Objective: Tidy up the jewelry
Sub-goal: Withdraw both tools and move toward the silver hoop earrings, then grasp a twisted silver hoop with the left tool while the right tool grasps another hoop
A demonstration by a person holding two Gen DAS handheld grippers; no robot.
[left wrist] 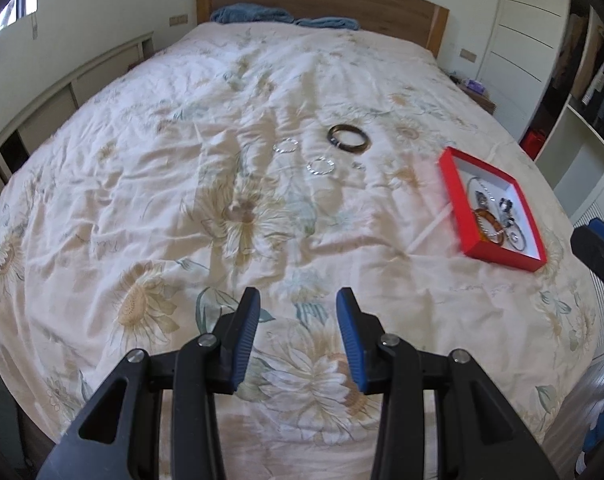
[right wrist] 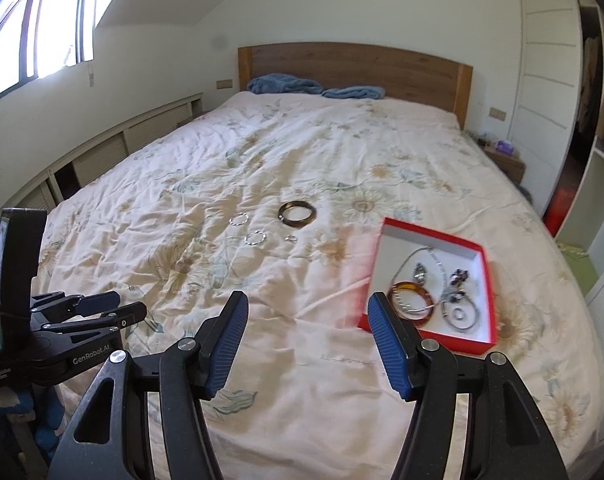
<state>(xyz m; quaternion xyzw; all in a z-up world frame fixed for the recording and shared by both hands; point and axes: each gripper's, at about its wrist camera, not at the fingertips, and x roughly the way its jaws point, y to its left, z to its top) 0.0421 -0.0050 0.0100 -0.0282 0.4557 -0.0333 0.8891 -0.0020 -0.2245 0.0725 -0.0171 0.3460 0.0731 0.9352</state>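
A red box (left wrist: 450, 184) (right wrist: 376, 264) lies on the bed at the right and holds an amber bangle (right wrist: 412, 300), chains and rings. A dark bangle (left wrist: 349, 139) (right wrist: 297, 212), two silver rings (left wrist: 285, 145) (left wrist: 320, 166) (right wrist: 238, 220) (right wrist: 255, 237) and a small ring (left wrist: 358, 165) (right wrist: 291, 238) lie loose on the quilt mid-bed. My left gripper (left wrist: 298, 300) is open and empty, hovering near the bed's foot; it also shows in the right wrist view (right wrist: 118, 306). My right gripper (right wrist: 308, 304) is open and empty, just short of the box's near corner.
The floral quilt (left wrist: 182, 200) is wrinkled. Blue towels (right wrist: 286, 85) lie by the wooden headboard (right wrist: 354, 64). Low cabinets run along the left wall, a wardrobe and shelves (right wrist: 582, 120) stand at the right, and a nightstand (right wrist: 502, 156) is beside the bed.
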